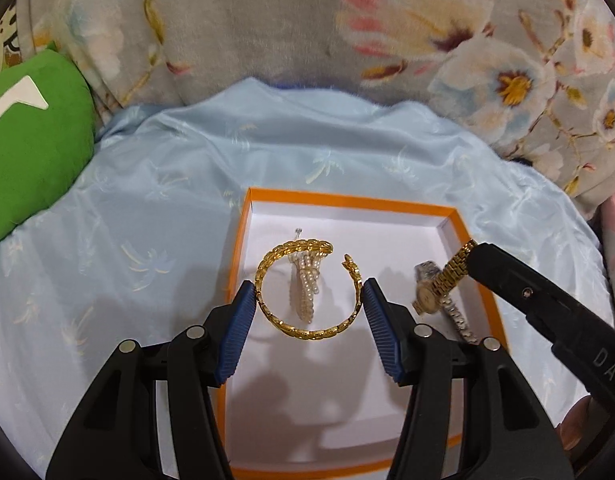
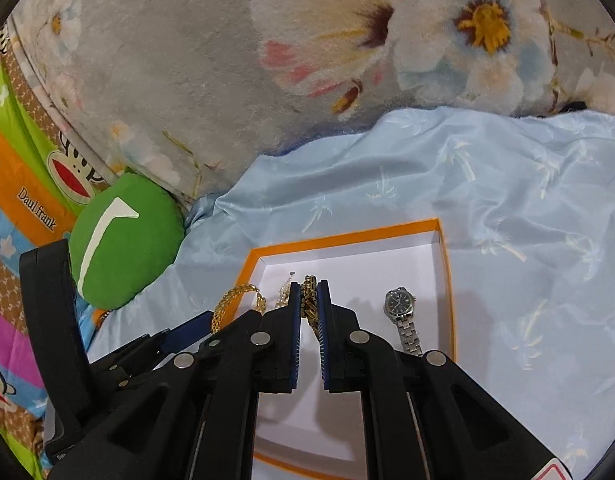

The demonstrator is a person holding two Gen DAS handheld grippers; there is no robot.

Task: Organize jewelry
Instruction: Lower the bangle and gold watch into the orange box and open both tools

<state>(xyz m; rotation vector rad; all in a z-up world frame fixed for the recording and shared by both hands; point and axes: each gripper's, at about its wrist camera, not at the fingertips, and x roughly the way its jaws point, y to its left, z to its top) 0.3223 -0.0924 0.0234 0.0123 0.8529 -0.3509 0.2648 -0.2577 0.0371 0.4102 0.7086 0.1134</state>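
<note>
My left gripper (image 1: 309,312) is clasping a gold bangle (image 1: 307,290) across its width, low centre of frame, over the orange box (image 1: 349,200). My right gripper (image 2: 309,300) is clenching a gold watch (image 1: 441,282) by its strap, right of the bangle. Pearls (image 1: 307,284) and a silver watch (image 2: 401,308) are lying inside the box.

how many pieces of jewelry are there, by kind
Watches: 2, a gold watch held in the right hand-held gripper and a silver watch lying in the orange box
Gold bracelets: 1, held in the left hand-held gripper
Pearl pieces: 1, in the box
Total: 4
</note>
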